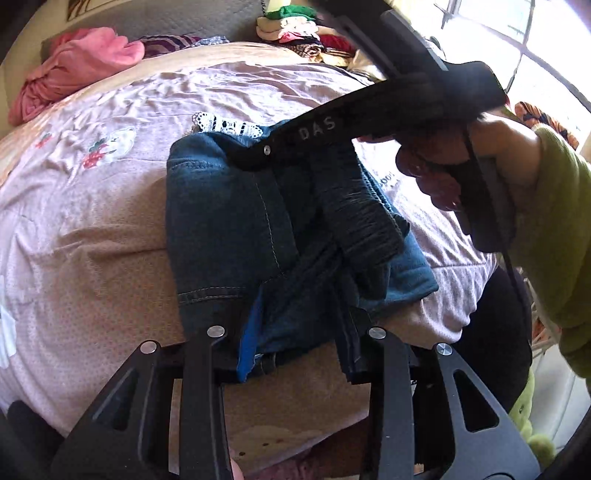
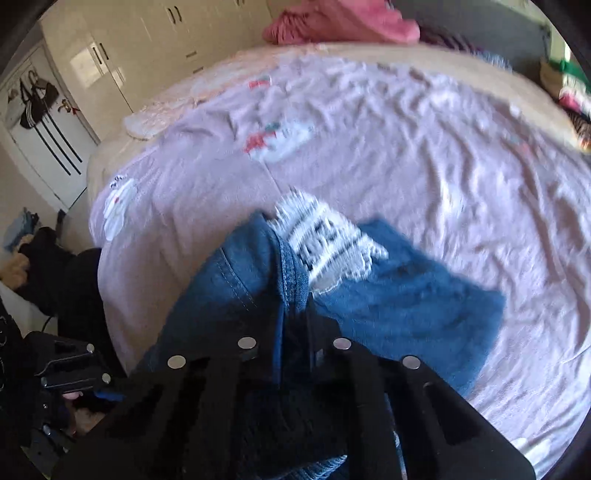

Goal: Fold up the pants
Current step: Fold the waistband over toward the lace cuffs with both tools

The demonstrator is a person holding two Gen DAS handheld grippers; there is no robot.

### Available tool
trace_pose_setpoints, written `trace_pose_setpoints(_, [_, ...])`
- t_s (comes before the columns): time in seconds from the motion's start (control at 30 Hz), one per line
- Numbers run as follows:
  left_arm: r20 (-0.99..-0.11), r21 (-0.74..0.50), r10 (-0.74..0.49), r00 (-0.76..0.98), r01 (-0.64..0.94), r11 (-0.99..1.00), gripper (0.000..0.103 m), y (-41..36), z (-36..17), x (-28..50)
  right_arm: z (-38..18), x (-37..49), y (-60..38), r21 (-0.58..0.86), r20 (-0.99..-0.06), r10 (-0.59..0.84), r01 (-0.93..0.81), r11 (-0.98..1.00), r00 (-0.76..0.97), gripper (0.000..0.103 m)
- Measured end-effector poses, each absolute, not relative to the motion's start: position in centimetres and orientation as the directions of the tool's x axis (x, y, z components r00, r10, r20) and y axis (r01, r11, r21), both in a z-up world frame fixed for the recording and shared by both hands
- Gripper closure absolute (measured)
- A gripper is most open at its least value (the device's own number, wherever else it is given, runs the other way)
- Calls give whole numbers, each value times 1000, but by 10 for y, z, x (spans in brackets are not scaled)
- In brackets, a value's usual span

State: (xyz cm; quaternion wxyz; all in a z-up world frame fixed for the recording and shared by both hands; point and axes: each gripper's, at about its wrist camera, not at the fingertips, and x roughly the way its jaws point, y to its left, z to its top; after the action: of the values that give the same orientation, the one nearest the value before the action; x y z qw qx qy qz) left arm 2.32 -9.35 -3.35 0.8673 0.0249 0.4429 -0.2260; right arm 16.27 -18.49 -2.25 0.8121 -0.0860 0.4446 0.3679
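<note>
You are working over a bed [image 1: 92,229] spread with a pale pink sheet printed with small cartoon figures, and the jeans [image 1: 229,229] lie bunched on it near the edge closest to you, a white lace patch [image 1: 225,125] showing at their far end. At eleven o'clock in the left wrist view a pink garment [image 1: 74,66] is heaped by the headboard, and at one o'clock sits a pile of folded clothes [image 1: 291,26] beside a bright window [image 1: 524,33]. Your left gripper [image 1: 291,343] stands wide, denim lying between its fingers, though a firm pinch cannot be made out. Only this view shows your right hand [image 1: 461,162] on its tool, in a green sleeve. The right wrist view alone gives you the cream wardrobe doors [image 2: 122,55] at eleven o'clock and a white door [image 2: 48,147] hung with bags at nine. There your right gripper [image 2: 295,332] is narrowed on a raised fold of the jeans [image 2: 258,280].
</note>
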Motion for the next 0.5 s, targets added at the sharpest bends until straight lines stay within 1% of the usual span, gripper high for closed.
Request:
trace_pose_setpoints(0.1, [-773,-147,-355,526,396,907,76,-90,-31,24,-4,166,-178,153,-744,545,-695,703,387,95])
trace_pose_setpoints(0.13, [-772,-147,-353,529,391,909,76,-89,-31,25,-2,171,-174,140,-743,541,-699,701,395,95])
trace_pose_setpoints(0.23, [-772,-163,-362,522,388,907,76,-87,-33,26,-20,185,-167,85,-788,468,-683,726,399,95])
trace_pose_setpoints(0.4, [-773,-177,-371,515,387,905,76,-87,-33,26,-38,198,-174,147,-797,475,-643,752,373,94])
trace_pose_setpoints(0.5, [-774,-180,-371,512,384,906,76,-87,-33,27,-37,194,-172,144,-795,471,-634,760,383,94])
